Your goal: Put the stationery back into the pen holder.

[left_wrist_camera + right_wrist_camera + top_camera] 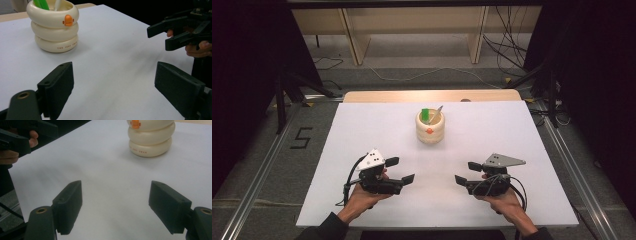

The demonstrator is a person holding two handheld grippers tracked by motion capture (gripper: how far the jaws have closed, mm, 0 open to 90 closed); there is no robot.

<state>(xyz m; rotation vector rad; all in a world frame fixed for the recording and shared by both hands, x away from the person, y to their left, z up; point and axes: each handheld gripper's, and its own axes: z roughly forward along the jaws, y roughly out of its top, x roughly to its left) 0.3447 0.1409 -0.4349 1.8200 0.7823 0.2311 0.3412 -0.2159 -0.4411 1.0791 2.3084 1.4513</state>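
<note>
High view: left gripper [404, 169] and right gripper [464, 172] sit low over the near half of the white table [362, 130], jaws spread wide, nothing between them — tips facing each other. Cream ringed pen holder [430, 128] stands upright mid-table, well apart from both — green pen [426, 115] inside.

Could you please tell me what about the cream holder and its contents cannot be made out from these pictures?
- Holder lettering: left gripper view, too small and blurred.
- Green item and pale item: tops cut by the frame edge, lower ends hidden by the holder's wall.
- Holder's rim: right gripper view, cut by the top edge.
</note>
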